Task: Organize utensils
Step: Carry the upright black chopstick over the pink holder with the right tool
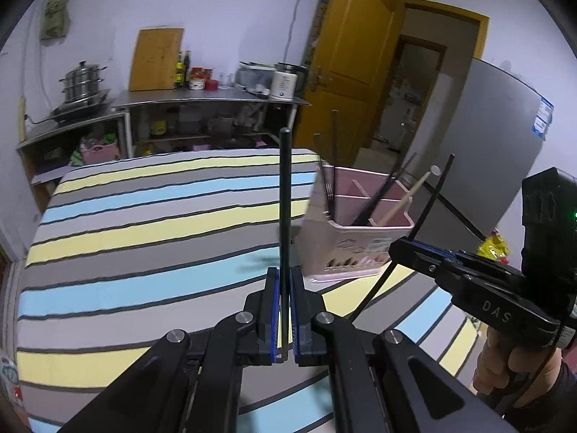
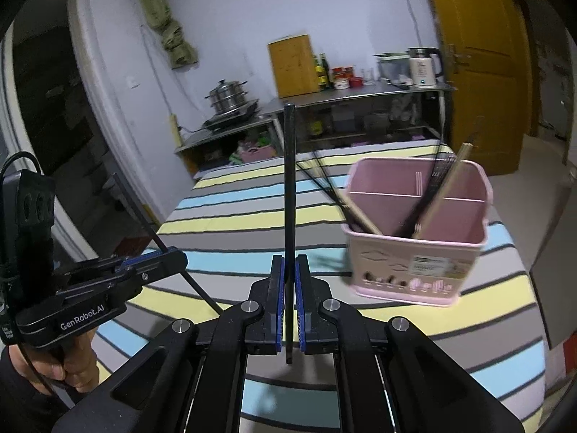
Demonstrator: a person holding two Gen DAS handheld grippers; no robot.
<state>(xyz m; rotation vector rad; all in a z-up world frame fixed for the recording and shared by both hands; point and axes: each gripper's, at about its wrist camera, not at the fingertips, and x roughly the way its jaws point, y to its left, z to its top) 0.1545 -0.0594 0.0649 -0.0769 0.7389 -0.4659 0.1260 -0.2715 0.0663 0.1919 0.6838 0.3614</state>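
A pink utensil holder [image 1: 355, 241] [image 2: 414, 238] with compartments stands on the striped table and holds several black and wooden chopsticks. My left gripper [image 1: 285, 278] is shut on a black chopstick [image 1: 285, 195] that points upright, left of the holder. My right gripper [image 2: 289, 263] is shut on another black chopstick [image 2: 289, 180], also upright, left of the holder. Each gripper shows in the other's view, the right one [image 1: 400, 245] and the left one [image 2: 173, 256], both above the table with a chopstick clamped.
The table has a striped cloth [image 1: 144, 238] of grey, yellow and blue. Behind it stand steel shelves [image 1: 202, 108] with pots, bottles and a kettle. A yellow door [image 1: 353, 54] and a grey fridge [image 1: 505, 137] are at the right.
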